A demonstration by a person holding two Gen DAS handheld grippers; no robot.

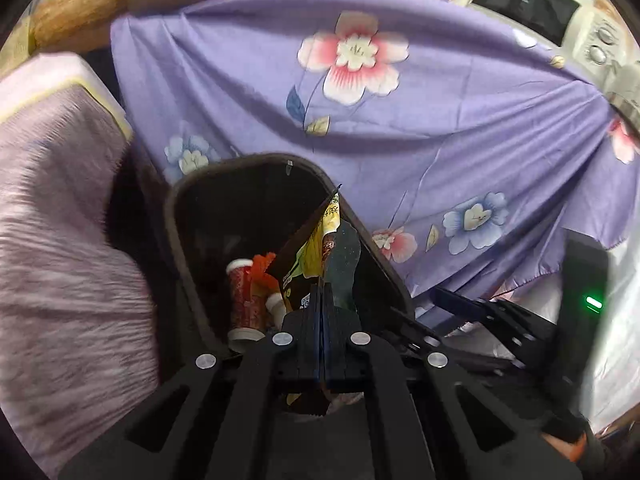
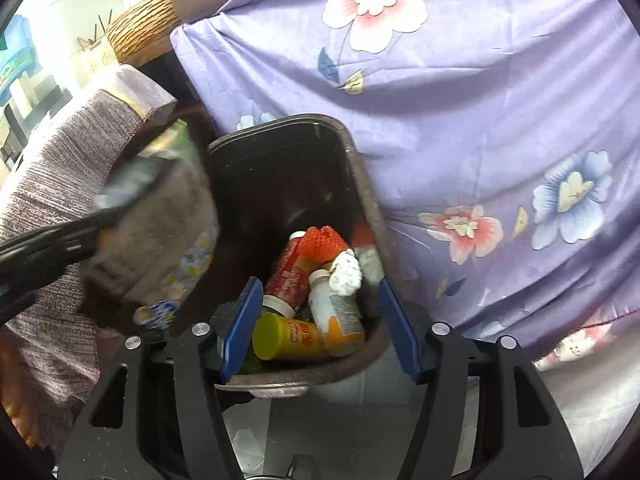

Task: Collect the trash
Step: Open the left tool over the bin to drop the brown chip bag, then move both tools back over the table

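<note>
A dark bin (image 1: pixel 176 216) stands open below both grippers. My left gripper (image 1: pixel 322 292) is shut on a yellow and black snack bag (image 1: pixel 316 240), which hangs over the bin's mouth. The right wrist view shows that bag (image 2: pixel 168 216) blurred at the left, above the bin's rim (image 2: pixel 368 200). My right gripper (image 2: pixel 320 330) stands open over the near end of the bin, with nothing pressed between its blue pads (image 2: pixel 240 328). Inside lie a red can (image 2: pixel 288 272), an orange net (image 2: pixel 322 242), crumpled white paper (image 2: pixel 346 272), a white bottle (image 2: pixel 332 312) and a yellow canister (image 2: pixel 288 338).
A purple flowered cloth (image 1: pixel 400 120) hangs behind and to the right of the bin. A mauve knitted cover (image 1: pixel 60 240) crowds its left side. A microwave (image 1: pixel 536 8) sits at the upper right, a wicker basket (image 2: pixel 140 28) at the upper left.
</note>
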